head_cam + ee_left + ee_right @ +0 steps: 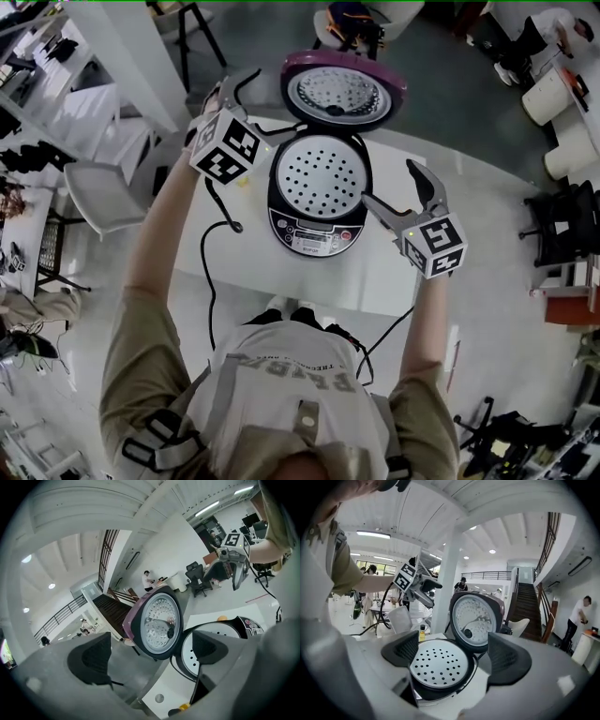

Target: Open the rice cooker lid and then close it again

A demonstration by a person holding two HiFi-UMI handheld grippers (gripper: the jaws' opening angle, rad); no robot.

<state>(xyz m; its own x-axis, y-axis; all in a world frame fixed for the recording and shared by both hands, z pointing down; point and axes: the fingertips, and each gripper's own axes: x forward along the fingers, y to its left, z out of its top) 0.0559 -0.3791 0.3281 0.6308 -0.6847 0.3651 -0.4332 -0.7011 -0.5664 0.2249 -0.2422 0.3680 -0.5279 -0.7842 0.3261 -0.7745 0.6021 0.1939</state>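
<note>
Hovering my left gripper (239,84) and right gripper (392,186), both gaping and empty, beside the raised lid (344,91), ready to close it.

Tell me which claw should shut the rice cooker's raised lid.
Left, probably. The left claw is open beside the raised purple-rimmed round lid; the right claw, also open, is further back, beside the black rice cooker body.

The upright lid (342,91) blocks the far side of the rice cooker (305,234). Above its perforated tray (319,176) the way is open. Bare table (412,272) lies to the right (a cable (208,272) trails along the left).
</note>
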